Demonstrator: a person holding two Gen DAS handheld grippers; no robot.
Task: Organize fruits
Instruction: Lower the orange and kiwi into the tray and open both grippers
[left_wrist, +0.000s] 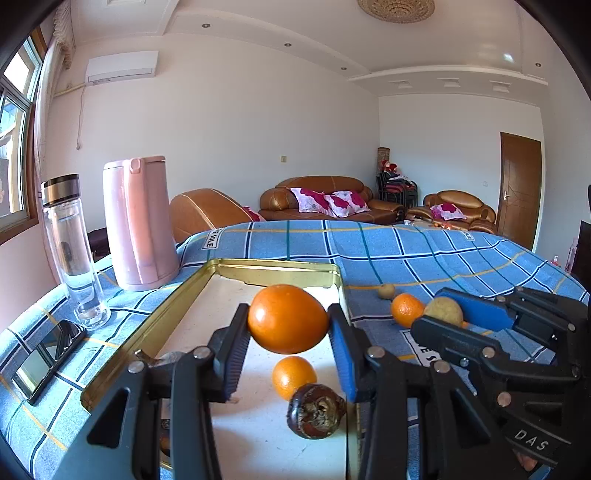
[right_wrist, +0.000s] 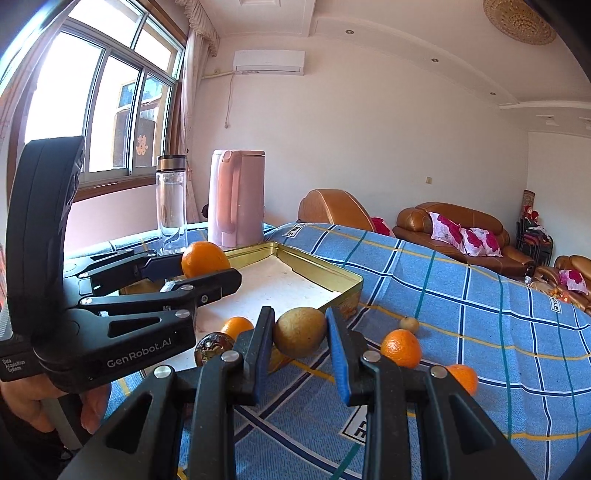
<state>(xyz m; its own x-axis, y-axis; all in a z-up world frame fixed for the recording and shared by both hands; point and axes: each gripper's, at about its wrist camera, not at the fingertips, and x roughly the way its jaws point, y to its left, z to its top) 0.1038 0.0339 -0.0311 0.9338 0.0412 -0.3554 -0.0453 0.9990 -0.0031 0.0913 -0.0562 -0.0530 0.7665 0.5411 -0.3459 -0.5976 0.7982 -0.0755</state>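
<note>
My left gripper (left_wrist: 288, 325) is shut on a large orange (left_wrist: 287, 318), held above the gold-rimmed tray (left_wrist: 147, 317). In the tray lie a small orange (left_wrist: 293, 376) and a dark brown wrinkled fruit (left_wrist: 316, 410). My right gripper (right_wrist: 300, 334) is shut on a yellow-brown round fruit (right_wrist: 300, 332), hanging over the cloth just beside the tray's right rim (right_wrist: 343, 277). In the left wrist view that gripper (left_wrist: 448, 314) shows at the right with the same fruit (left_wrist: 443, 311). On the cloth lie a small orange (right_wrist: 401, 348), another orange (right_wrist: 463, 376) and a small tan fruit (right_wrist: 409, 324).
A pink kettle (left_wrist: 138, 225), a clear bottle with a metal cap (left_wrist: 72, 251) and a phone (left_wrist: 48, 360) stand left of the tray on the blue checked cloth (left_wrist: 424, 254). A hand (right_wrist: 26, 406) holds the left gripper's handle. Sofas stand behind the table.
</note>
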